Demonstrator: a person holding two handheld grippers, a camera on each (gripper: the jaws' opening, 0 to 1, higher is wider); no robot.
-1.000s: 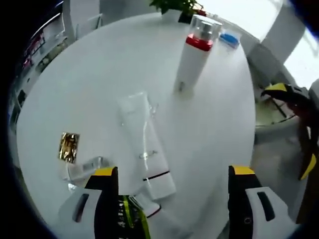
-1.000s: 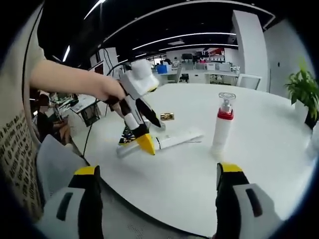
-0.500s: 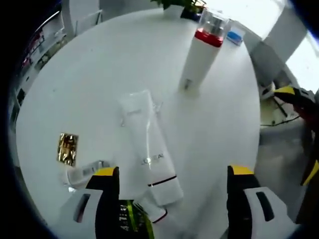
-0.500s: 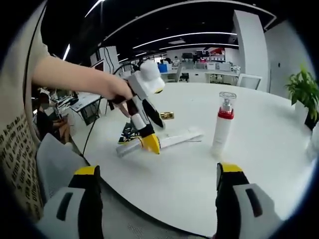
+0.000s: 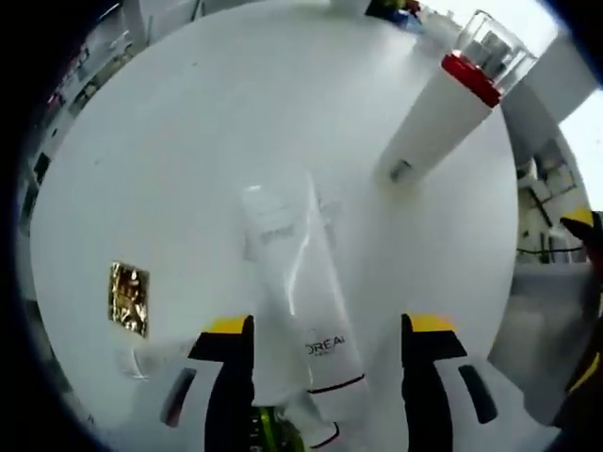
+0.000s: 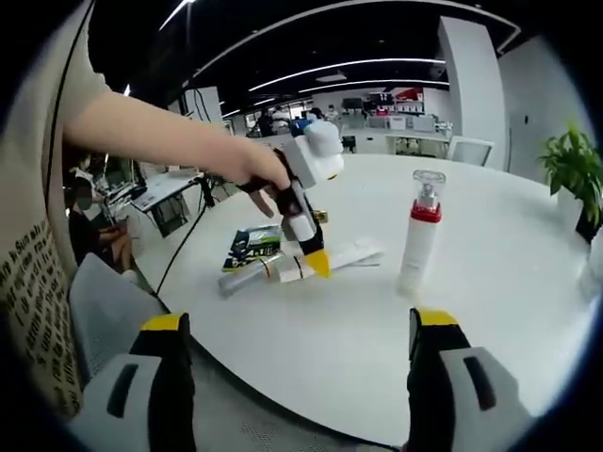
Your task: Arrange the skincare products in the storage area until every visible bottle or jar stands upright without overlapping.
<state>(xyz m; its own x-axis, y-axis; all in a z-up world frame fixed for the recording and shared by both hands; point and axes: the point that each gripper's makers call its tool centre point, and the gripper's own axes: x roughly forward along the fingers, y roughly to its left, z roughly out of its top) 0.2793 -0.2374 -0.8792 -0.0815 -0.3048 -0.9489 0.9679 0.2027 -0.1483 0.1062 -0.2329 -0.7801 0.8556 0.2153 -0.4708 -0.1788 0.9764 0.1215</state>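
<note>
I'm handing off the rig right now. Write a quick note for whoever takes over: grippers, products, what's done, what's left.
Left gripper: open, jaws either side of the lying white tube; contact unclear.
Right gripper: open, off the table edge, holding nothing.
Pump bottle with red collar: upright.
Smaller tube lies by the white one; green packet and gold sachet lie flat.
Done: only the bottle stands.
Left: stand both tubes up, apart from each other.

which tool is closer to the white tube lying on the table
Left. The left tool sits right over the white tube, jaws open either side of it; the right tool hangs back near the table edge.
</note>
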